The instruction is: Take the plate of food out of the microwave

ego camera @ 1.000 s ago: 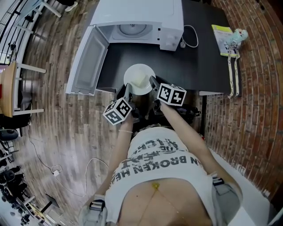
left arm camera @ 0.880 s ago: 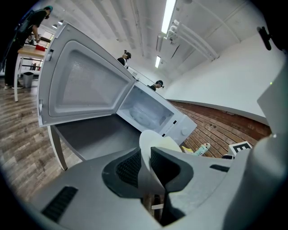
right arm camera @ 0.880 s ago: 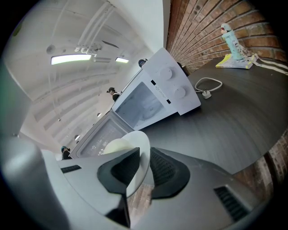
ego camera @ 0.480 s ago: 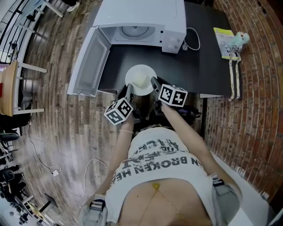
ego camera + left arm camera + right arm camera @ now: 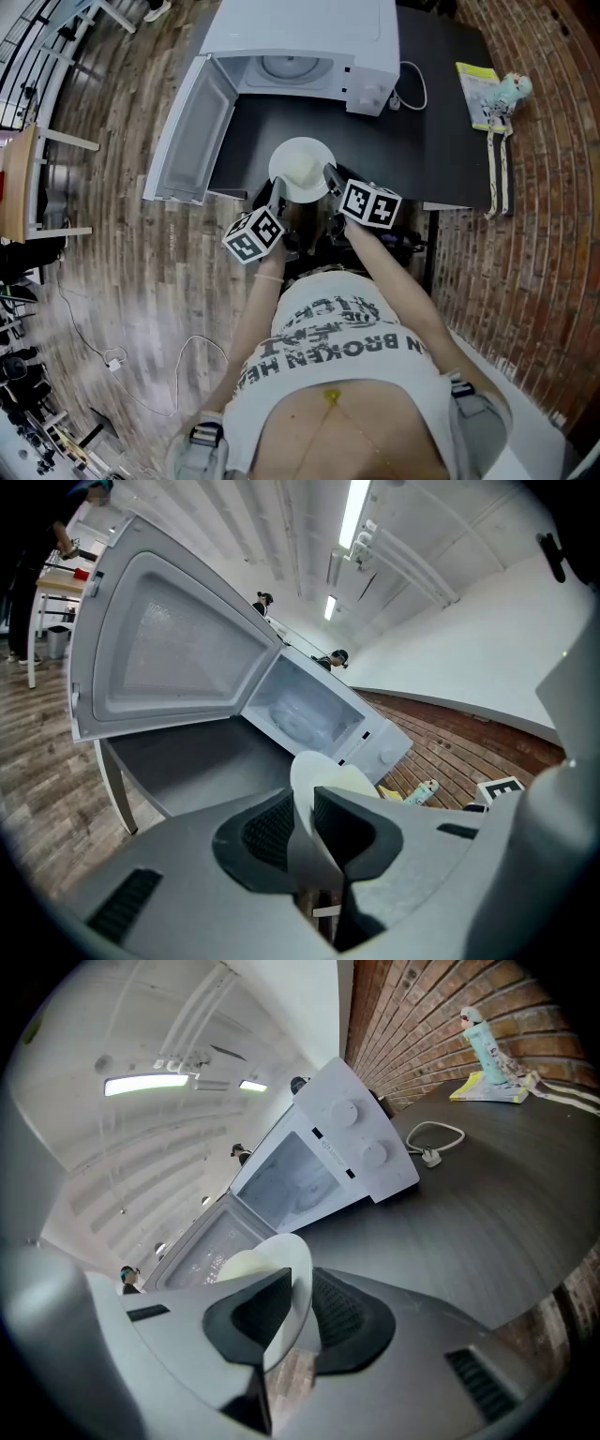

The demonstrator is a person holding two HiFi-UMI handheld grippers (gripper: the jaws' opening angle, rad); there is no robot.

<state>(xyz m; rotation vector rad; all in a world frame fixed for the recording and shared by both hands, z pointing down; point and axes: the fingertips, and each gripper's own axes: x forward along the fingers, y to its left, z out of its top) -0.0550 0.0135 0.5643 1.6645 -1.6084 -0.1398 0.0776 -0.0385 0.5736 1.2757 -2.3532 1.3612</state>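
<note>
A white plate point(image 5: 302, 167) with pale yellow food point(image 5: 298, 172) on it hangs over the near edge of the black table point(image 5: 427, 141). My left gripper point(image 5: 278, 194) is shut on the plate's near left rim, and my right gripper point(image 5: 330, 180) is shut on its near right rim. In the left gripper view the plate point(image 5: 323, 778) stands edge-on between the pads of the left gripper point(image 5: 302, 810). The right gripper view shows the same plate point(image 5: 274, 1274) pinched in the right gripper point(image 5: 300, 1309). Behind it, the white microwave point(image 5: 300, 37) stands with its cavity empty and its door point(image 5: 192, 122) swung wide to the left.
The microwave's cable and plug point(image 5: 411, 89) lie on the table at its right. A yellow booklet and a small doll point(image 5: 489, 89) rest at the table's far right edge. Left on the wooden floor stands a chair point(image 5: 28, 187). A brick surface runs along the right.
The plate and both grippers keep their place over the table's near edge; only the head view has shifted slightly.
</note>
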